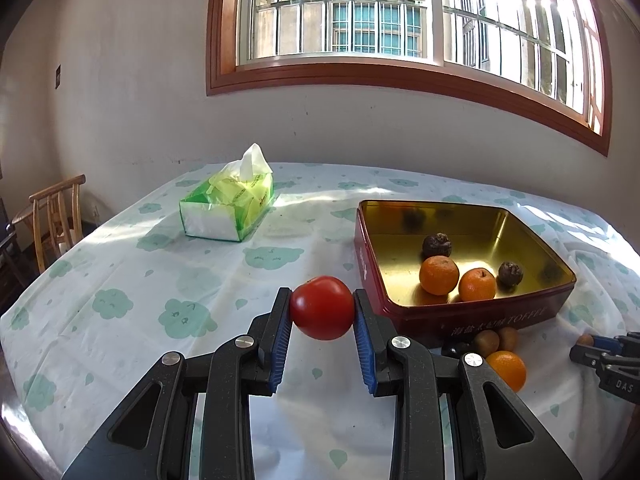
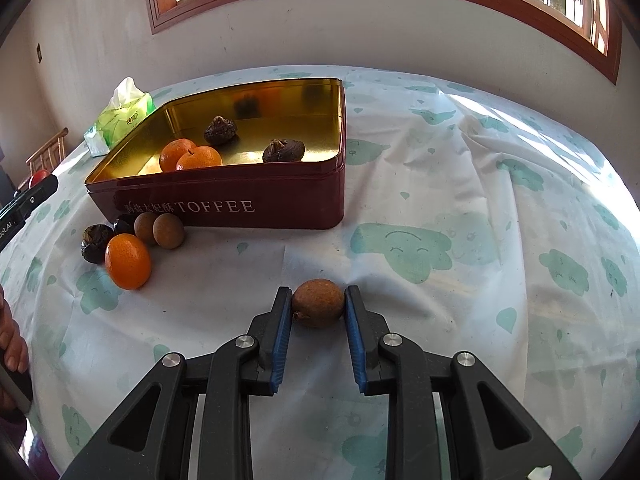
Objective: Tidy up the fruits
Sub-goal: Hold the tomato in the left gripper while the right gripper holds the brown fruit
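Tomato point(image 1: 322, 307) sits clamped in left tool point(image 1: 322, 312), longan point(image 2: 318, 302) in right tool point(image 2: 318, 307).

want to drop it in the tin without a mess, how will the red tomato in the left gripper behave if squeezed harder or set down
The tomato looks smooth and glossy, so it may slip between the left gripper pads. Its skin is probably thin; a harder squeeze could bruise or split it. Being round, it will likely roll once set in the tin.

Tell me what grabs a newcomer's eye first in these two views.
A red tomato clamped in the left gripper stands out, held above the tablecloth beside the dark red TOFFEE tin. The right gripper pinches a small brown round fruit. Inside the tin's gold interior sit two oranges and two dark wrinkled fruits.
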